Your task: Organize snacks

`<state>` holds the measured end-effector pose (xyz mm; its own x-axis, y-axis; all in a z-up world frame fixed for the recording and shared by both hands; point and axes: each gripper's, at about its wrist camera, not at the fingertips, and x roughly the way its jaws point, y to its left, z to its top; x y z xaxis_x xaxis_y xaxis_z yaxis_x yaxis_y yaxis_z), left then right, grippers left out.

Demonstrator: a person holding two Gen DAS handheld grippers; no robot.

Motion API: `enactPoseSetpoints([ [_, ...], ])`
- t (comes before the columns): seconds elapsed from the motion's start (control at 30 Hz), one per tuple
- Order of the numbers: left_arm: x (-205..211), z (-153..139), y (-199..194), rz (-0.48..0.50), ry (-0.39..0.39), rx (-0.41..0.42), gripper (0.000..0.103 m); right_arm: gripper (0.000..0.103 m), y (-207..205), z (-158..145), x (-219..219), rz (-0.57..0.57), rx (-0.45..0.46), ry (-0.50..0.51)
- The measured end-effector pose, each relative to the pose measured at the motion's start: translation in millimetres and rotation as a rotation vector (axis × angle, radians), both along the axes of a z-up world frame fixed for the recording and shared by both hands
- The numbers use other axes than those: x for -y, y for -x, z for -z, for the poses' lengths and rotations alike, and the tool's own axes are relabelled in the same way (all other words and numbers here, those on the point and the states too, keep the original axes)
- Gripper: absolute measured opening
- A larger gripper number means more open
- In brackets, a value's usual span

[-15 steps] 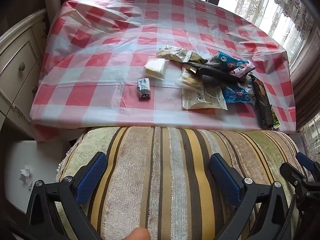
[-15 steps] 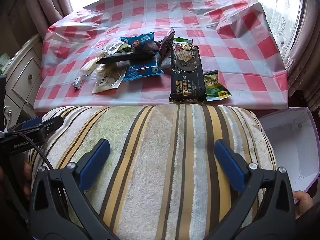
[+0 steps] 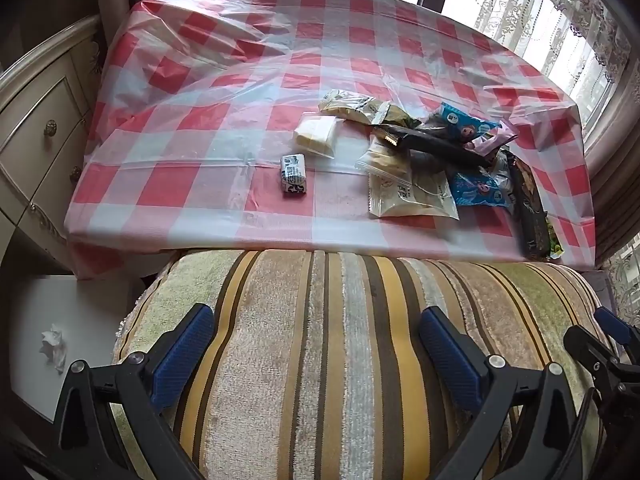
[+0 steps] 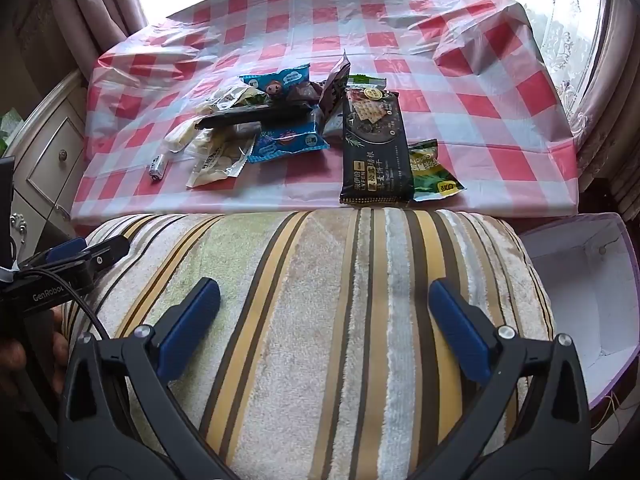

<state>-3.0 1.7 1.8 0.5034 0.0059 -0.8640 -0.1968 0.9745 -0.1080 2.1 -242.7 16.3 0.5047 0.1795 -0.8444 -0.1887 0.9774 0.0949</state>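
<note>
Both the left gripper [image 3: 316,356] and the right gripper [image 4: 324,332] hang released, nothing between their fingers, over a striped cushion [image 4: 320,300]. "GenRobot" reads on the left one's body. Beyond the cushion, well apart, the snacks [image 4: 280,132] lie heaped on the checked tabletop [image 4: 480,120]; a black pack [image 4: 376,148] reads "LYFEN".

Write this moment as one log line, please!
left hand-held gripper: open, empty | right hand-held gripper: open, empty | snacks: on checked table, untouched | box: empty
</note>
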Motion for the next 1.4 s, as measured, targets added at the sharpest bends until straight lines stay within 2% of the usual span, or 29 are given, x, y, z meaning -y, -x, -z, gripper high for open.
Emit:
enactPoseSetpoints([
  [0.2,-0.3,-1.1,1.7,-0.001,-0.002,0.002,0.103,0.103,5.7,0.5,-0.8,0.003,0.030,-0.016],
  [0.53,1.1,2.7,0.5,0.003,0.005,0.003,0.103,0.103,2.2,1.5,-7.1,-0.008,0.016,0.022],
  [1.4,0.6,4.5,0.4,0.002,0.007,0.010,0.103,0.103,1.6,2.3,-7.3,-0.009,0.014,0.020],
])
